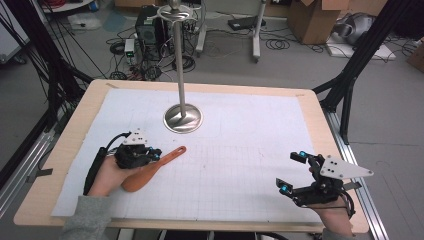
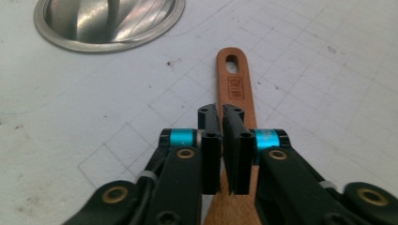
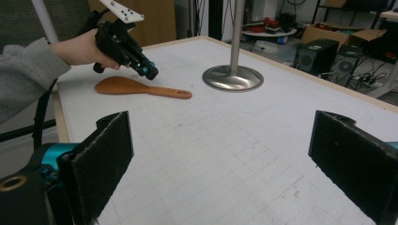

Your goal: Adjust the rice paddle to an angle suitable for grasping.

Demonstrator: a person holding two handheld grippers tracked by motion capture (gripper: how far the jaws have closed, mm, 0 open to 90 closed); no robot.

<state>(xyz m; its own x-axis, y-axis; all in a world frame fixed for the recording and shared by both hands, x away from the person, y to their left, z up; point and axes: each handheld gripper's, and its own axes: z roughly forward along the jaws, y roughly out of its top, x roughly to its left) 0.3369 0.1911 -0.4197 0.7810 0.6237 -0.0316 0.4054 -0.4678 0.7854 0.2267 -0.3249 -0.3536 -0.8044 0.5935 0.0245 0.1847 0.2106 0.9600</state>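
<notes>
One flat reddish-brown wooden spatula (image 2: 235, 79), hole-ended handle, beneath left tool (image 2: 221, 112), nearly closed, holding nothing.

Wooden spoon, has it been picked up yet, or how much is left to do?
Nothing looks finished: the wooden spoon lies flat on the table. In hand: the left gripper hangs over its handle, jaws nearly together, nothing between them. Left: gripping and lifting it, probably. The right gripper rests open, apart.
</notes>
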